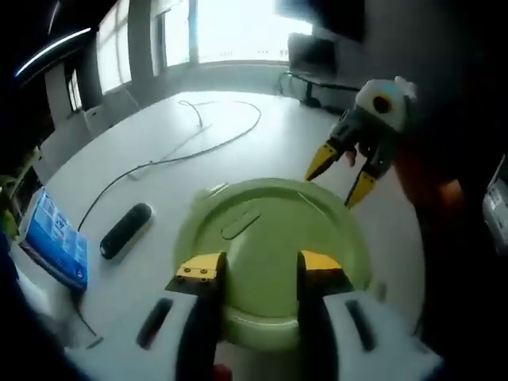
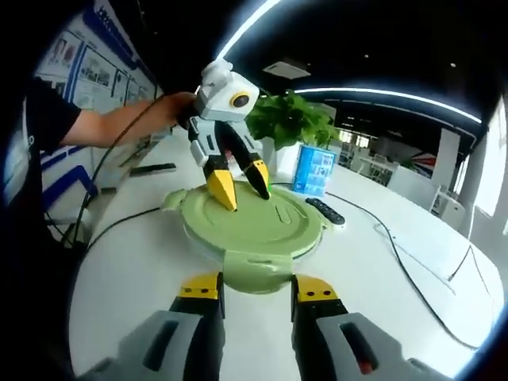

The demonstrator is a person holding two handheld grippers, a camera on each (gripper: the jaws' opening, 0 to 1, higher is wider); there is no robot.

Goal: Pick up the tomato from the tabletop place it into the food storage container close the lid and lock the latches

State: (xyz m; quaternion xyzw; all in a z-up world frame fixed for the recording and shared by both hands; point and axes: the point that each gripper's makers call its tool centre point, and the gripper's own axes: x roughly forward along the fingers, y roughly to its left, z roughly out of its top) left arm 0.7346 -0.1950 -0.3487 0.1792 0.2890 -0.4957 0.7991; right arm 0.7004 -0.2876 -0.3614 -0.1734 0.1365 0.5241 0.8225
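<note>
- My left gripper (image 2: 238, 189) stands on the container's lid (image 2: 254, 218), jaws parted, holding nothing.
- My right gripper (image 1: 341, 176) hovers just off the lid's rim, jaws apart, empty.
- Tomato: cannot tell where it is; the lid is down.
- Right gripper view adds a plant (image 2: 290, 119) beyond the lid; both views show a remote (image 1: 125, 230) beside it.

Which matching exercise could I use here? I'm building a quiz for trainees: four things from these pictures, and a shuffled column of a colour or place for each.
Things:
1. container lid
2. remote control
3. blue box
4. potted plant

Descriptions:
A. black, lying flat on the white table beside the container
B. pale green and round, seated on the container
C. leafy green, standing behind the container in the right gripper view
D. printed carton near the table's edge in the left gripper view

Pairs: 1-B, 2-A, 3-D, 4-C
</note>
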